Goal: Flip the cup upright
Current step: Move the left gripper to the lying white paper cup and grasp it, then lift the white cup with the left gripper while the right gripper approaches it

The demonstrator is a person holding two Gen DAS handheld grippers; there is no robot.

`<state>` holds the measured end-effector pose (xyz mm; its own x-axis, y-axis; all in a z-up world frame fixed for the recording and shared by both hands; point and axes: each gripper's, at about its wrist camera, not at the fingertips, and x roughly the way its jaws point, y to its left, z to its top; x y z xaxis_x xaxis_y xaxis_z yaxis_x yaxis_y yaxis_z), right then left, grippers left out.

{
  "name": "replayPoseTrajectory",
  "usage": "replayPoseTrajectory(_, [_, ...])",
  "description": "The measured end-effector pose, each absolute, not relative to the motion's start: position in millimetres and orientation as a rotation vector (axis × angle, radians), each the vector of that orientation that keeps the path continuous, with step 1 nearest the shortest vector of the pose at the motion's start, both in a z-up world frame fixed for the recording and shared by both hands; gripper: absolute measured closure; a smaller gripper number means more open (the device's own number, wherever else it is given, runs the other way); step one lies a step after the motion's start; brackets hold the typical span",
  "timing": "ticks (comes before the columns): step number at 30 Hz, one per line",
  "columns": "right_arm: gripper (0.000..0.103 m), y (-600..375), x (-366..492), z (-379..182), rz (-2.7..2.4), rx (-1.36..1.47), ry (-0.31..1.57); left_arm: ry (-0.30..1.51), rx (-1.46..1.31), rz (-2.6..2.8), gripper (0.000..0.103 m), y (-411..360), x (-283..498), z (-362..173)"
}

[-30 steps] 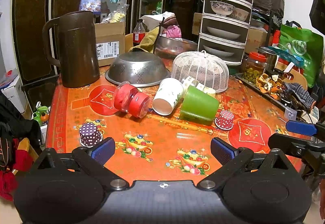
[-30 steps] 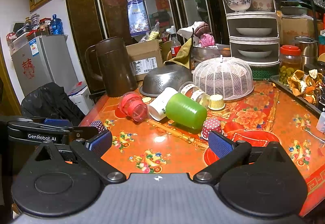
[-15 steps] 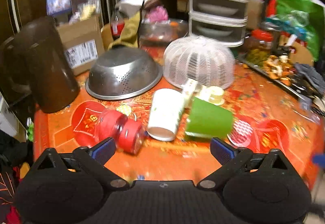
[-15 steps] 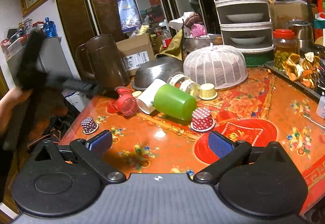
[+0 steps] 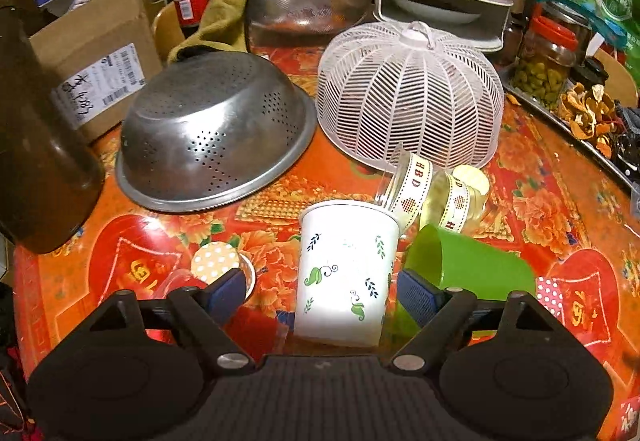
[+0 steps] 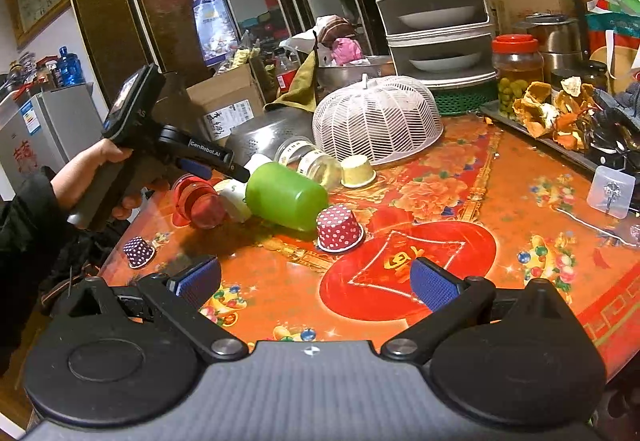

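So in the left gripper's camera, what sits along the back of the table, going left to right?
Brown jug → cardboard box → steel colander → white mesh food cover → jar with a red lid.

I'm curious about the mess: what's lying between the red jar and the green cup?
The white cup with leaf prints lies on its side between the red jar and the green cup, seen in the right wrist view.

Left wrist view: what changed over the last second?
The left tongs moved in over the table and now straddle the white cup, open, not yet gripping. The white cup, green cup and red cup lie where they were. The right tongs stayed open and back.
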<state>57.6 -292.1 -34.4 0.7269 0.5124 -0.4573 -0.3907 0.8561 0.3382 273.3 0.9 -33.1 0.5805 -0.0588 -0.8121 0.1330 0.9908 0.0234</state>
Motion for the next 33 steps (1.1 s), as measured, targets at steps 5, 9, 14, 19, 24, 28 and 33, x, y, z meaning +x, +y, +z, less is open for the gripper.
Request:
replayPoseTrajectory(5, [0.001,-288.8,63.8,-37.8,0.513,0.222,0.580,0.970,0.079,-0.126,0.017,2.1,282.3,-43.4])
replayPoseTrajectory(9, [0.001,-287.1,64.0,-39.7,0.516,0.222,0.586,0.987,0.079,-0.137,0.019,1.5,285.0,-51.3])
replayPoseTrajectory(14, [0.001,-288.4,62.1,-39.7,0.517,0.229,0.586,1.003,0.077,-0.156,0.033,-1.3,287.1,-58.3])
replayPoseTrajectory(19, [0.001,-290.6,59.4,-37.7,0.516,0.238,0.576,0.994,0.058,-0.156,0.040,-1.7,286.1,-58.6])
replayPoseTrajectory(24, [0.001,-291.1,57.1,-35.6,0.521,0.252,0.568,0.949,0.021,-0.138,0.040,1.0,277.6,-43.5])
replayPoseTrajectory(28, [0.001,-289.4,53.0,-33.0,0.540,0.269,0.552,0.874,0.007,-0.116,0.040,4.5,252.2,-13.1])
replayPoseTrajectory(33, [0.001,-290.4,45.5,-32.7,0.572,0.315,0.544,0.788,-0.029,-0.122,0.040,6.4,177.1,27.6])
